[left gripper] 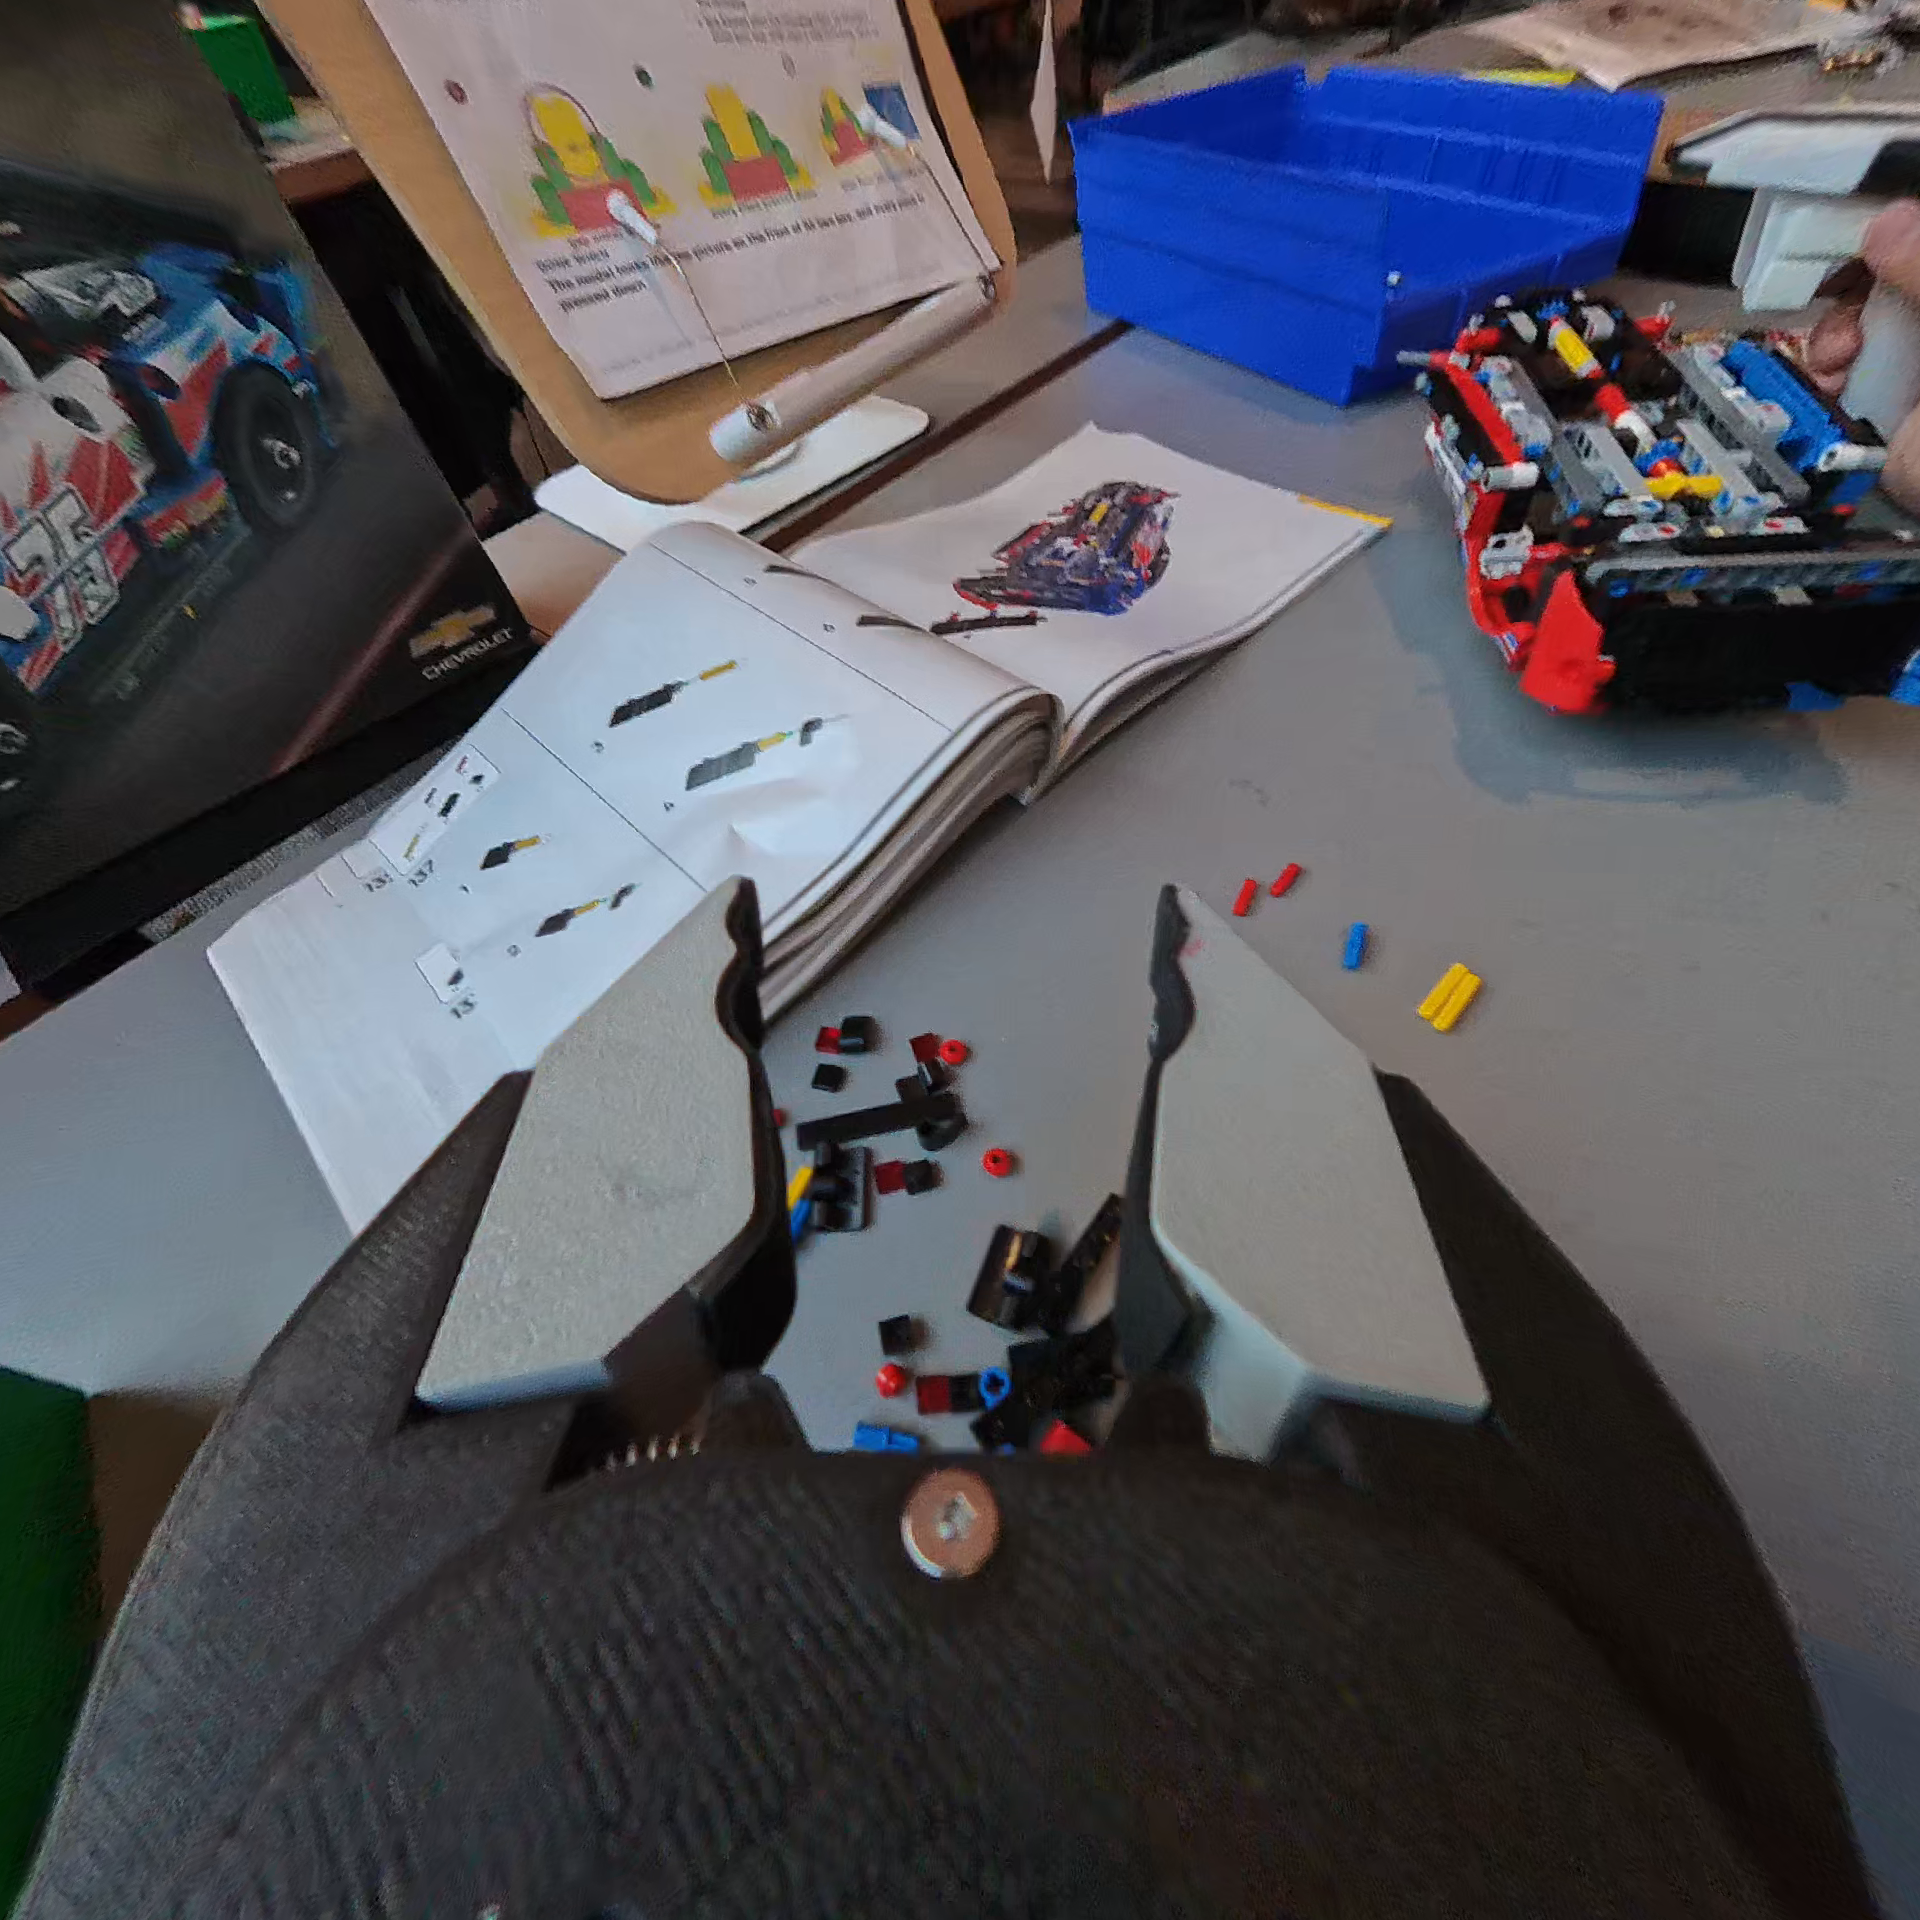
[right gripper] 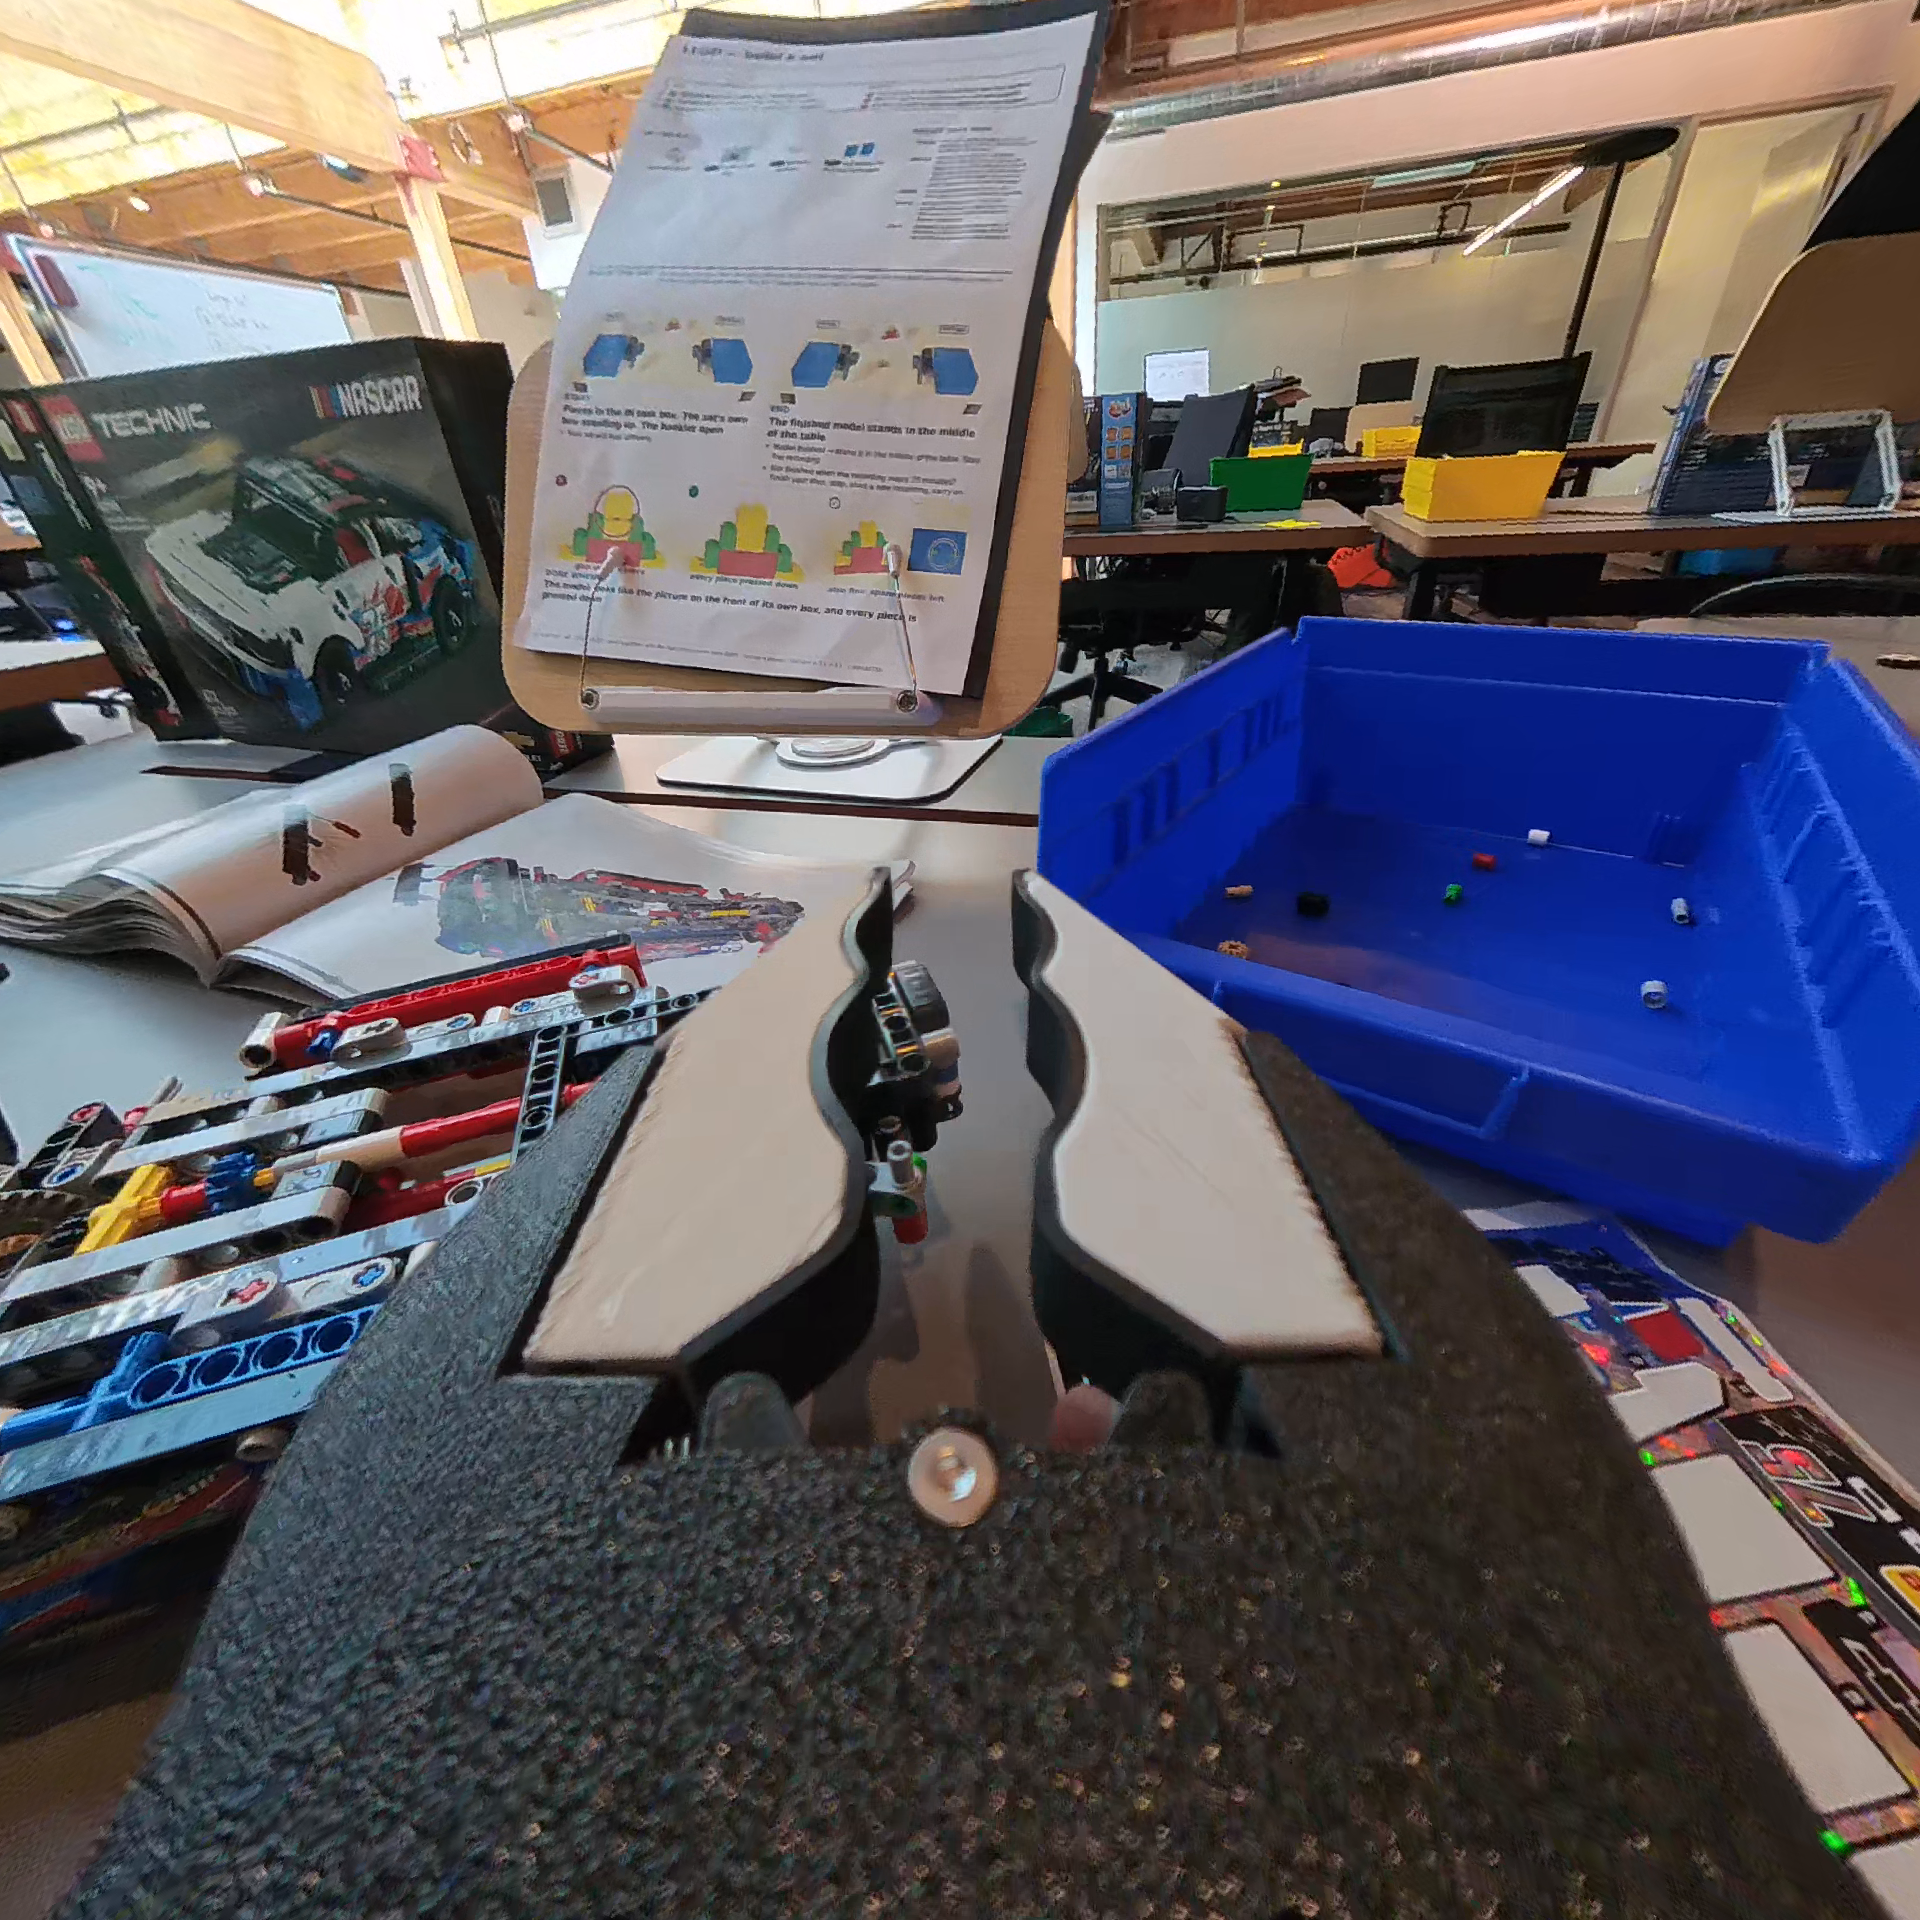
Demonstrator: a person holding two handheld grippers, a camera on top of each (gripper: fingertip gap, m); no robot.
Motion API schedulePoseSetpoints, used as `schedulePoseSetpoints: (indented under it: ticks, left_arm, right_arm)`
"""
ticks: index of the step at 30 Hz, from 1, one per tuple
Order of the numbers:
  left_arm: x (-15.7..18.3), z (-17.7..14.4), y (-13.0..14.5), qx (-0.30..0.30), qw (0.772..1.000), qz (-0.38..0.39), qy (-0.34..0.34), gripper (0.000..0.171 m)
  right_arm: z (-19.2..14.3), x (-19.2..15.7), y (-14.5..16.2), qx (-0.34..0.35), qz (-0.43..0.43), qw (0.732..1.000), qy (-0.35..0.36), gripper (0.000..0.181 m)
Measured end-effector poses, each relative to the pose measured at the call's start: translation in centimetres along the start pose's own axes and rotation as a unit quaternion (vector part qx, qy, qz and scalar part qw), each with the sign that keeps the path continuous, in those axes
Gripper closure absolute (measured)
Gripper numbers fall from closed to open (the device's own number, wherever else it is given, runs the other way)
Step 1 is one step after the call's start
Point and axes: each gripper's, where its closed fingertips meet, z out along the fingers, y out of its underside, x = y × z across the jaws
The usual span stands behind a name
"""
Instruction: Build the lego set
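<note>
My left gripper point(left gripper: 956, 914) is open and empty, hovering over a scatter of small black, red and blue loose pieces point(left gripper: 914, 1143) on the grey table. The partly built car model point(left gripper: 1662, 499), in red, black, blue and grey, sits at the right. In the right wrist view the model point(right gripper: 260, 1195) lies at the left. My right gripper point(right gripper: 954, 894) is open at its end, with a black part of the model point(right gripper: 914, 1029) between the jaws, next to the left finger and apart from the right one.
The open instruction booklet point(left gripper: 727, 748) lies left of the loose pieces. Two red pins point(left gripper: 1262, 888), a blue pin point(left gripper: 1354, 945) and yellow pins point(left gripper: 1449, 995) lie to the right. A blue bin point(right gripper: 1403, 1060) holds several tiny parts. There are also the set's box point(right gripper: 291, 540), a document stand point(right gripper: 779, 364) and a sticker sheet point(right gripper: 1714, 1455). The blue pin point(left gripper: 1354, 945) is about 15 cm from my left fingertips and 35 cm from my right.
</note>
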Motion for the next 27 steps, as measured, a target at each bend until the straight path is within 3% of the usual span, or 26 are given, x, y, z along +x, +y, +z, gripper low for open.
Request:
schedulePoseSetpoints:
  ticks: [5,7,13,22,27]
  left_arm:
    - [-1.9,0.0,-0.1,0.032,0.999,-0.037,0.004,0.103]
    - [-1.9,-0.3,0.8,0.018,0.999,-0.037,0.006,0.105]
    - [-4.8,-1.4,2.4,-0.026,0.995,-0.045,-0.087,0.126]
    - [-6.9,-2.5,2.3,0.001,0.988,-0.108,-0.112,0.133]
    - [-8.3,-3.1,2.7,0.004,0.985,-0.098,-0.144,0.152]
  right_arm:
    - [0.4,-0.1,0.5,-0.019,-0.018,1.0,0.01,0.155]
    - [0.5,0.0,0.6,-0.023,-0.016,1.0,0.013,0.152]
    - [0.5,0.5,0.5,-0.02,-0.009,0.999,0.023,0.149]
    - [0.7,0.7,0.7,-0.027,-0.001,0.999,0.022,0.141]
    - [0.6,0.8,0.6,-0.021,0.011,1.0,0.017,0.141]
